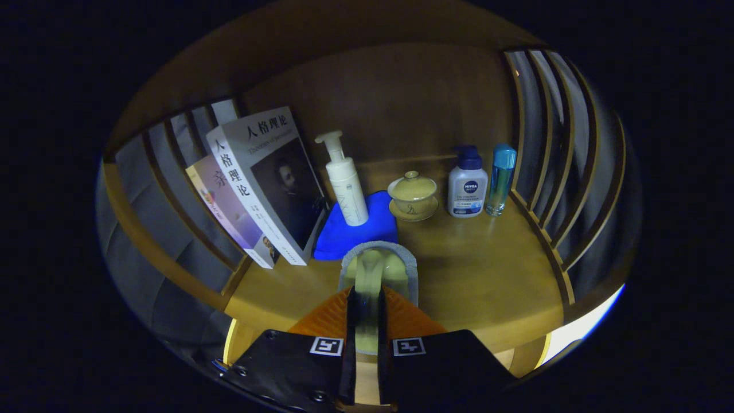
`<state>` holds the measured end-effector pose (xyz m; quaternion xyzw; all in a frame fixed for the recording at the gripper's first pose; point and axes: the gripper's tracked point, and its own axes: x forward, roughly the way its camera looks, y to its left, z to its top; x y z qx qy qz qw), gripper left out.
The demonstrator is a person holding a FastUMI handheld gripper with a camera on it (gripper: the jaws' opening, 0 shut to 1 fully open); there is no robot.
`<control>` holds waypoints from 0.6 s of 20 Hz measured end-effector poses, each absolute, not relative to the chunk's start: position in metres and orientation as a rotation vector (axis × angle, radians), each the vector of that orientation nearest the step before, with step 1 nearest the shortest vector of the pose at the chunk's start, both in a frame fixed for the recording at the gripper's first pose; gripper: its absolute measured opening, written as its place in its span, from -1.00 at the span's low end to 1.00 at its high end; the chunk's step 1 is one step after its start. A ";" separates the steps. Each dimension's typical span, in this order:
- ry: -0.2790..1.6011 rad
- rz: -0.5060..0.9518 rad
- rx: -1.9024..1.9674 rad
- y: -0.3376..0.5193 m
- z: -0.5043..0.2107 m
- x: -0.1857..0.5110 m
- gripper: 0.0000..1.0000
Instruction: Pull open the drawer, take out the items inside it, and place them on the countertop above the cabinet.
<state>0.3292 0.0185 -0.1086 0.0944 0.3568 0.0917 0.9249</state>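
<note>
Nearest the camera, the gripper has its two fingers drawn almost together on a pale yellow-green item with a grey edge, apparently a sponge or small cloth, held just above the wooden countertop. Just beyond the fingers lies a blue cloth with a white pump bottle standing on it, and two books lean against the slatted left rail. Farther right along the back stand a lidded yellow cup on a saucer, a white lotion bottle with a dark blue cap and a slim blue bottle, close beside the right rail.
</note>
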 end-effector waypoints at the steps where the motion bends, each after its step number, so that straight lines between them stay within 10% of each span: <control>1: 0.732 0.184 0.182 0.019 -0.114 0.335 -0.66; 9: 0.760 0.161 0.177 0.018 -0.139 0.356 -0.58; 12: 0.727 0.146 0.164 0.015 -0.137 0.356 0.31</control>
